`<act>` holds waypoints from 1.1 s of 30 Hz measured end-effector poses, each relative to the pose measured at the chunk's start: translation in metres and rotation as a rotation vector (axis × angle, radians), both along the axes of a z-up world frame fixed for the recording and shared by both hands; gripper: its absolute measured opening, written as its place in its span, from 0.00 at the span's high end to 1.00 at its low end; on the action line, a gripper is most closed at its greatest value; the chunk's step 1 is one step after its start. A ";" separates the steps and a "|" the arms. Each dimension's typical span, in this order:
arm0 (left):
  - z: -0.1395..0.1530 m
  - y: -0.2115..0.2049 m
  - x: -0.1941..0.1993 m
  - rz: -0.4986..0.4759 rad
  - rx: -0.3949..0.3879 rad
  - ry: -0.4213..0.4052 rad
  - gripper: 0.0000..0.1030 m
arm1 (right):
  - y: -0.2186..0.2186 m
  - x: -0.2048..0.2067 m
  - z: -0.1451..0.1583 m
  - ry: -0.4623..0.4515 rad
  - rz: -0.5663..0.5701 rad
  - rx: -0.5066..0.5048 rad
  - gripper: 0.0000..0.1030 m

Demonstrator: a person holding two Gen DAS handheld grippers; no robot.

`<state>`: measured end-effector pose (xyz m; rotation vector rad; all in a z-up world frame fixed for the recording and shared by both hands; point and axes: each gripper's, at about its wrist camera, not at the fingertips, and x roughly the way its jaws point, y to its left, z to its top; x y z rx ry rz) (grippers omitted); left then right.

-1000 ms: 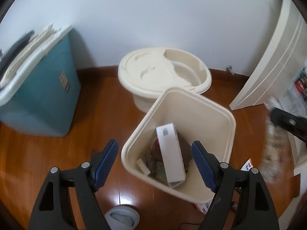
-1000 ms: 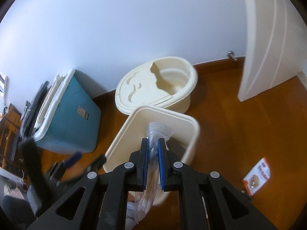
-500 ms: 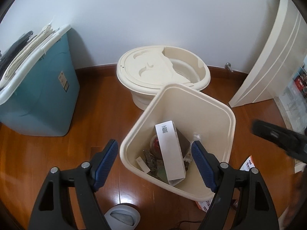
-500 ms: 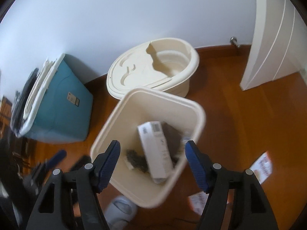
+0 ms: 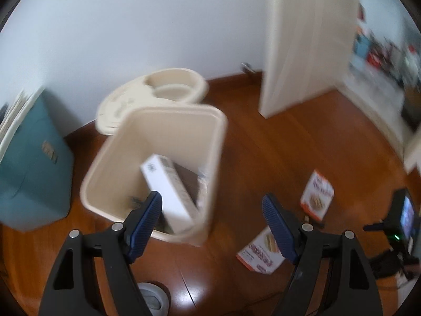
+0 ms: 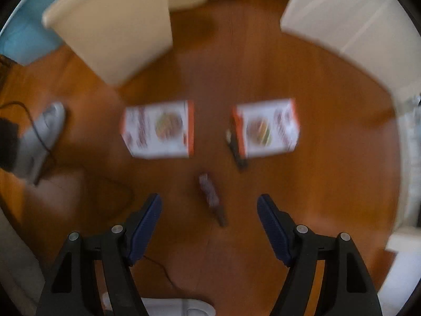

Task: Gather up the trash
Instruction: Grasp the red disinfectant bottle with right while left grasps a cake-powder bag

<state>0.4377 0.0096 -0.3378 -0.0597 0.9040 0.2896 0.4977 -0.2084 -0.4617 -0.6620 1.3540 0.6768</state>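
Two orange-and-white snack boxes lie flat on the wooden floor [image 6: 263, 210], side by side with a gap between them — the left box [image 6: 160, 129] and the right box [image 6: 268, 129]. A small dark wrapper [image 6: 211, 197] lies nearer, just ahead of the right gripper [image 6: 209, 223], whose fingers are spread and hold nothing. The cream trash bin [image 5: 163, 168] stands beyond, a white carton [image 5: 171, 192] inside it. The left gripper [image 5: 211, 223] — fingers spread, empty — hovers at the bin's near rim.
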 end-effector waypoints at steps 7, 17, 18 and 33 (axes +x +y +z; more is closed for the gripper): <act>-0.081 -0.054 0.017 -0.179 0.066 0.153 0.24 | 0.003 -0.011 -0.106 0.038 0.136 -0.038 0.29; -0.170 -0.077 0.034 -0.289 0.089 0.325 0.24 | -0.008 0.014 -0.161 0.071 0.101 -0.011 0.68; -0.179 -0.080 0.037 -0.302 0.069 0.343 0.24 | -0.015 0.017 -0.156 0.072 0.056 0.025 0.68; -0.264 -0.086 0.121 -0.485 -0.235 0.543 0.24 | -0.102 -0.015 -0.138 0.057 -0.244 0.227 0.67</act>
